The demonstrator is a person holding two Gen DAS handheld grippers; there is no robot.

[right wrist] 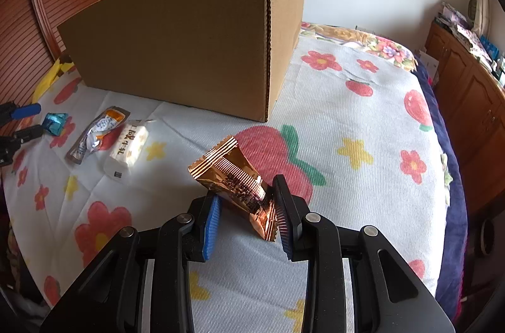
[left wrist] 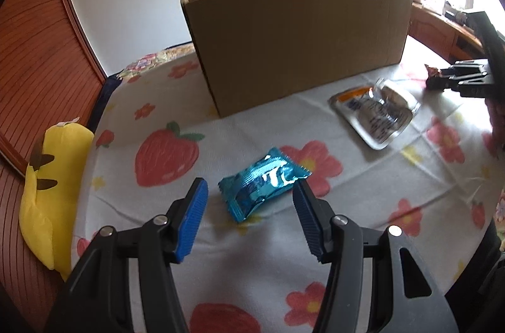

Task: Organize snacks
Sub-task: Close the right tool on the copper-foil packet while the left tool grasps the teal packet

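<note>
Gripping copper packet (right wrist: 235, 181) tilted upright, right hand-held gripper (right wrist: 247, 216)

Both wrist cameras are looking steeply down, close over the flowered bedspread (left wrist: 252, 254), facing the cardboard box (left wrist: 296, 39). The left view is facing its long side; the right is seeing its corner. Both are sharing the box and the snack packets beside it.

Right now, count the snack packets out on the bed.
4: copper packet in the right gripper; teal packet before the left gripper; grey pouch beside white bar. The box may hide more.
</note>
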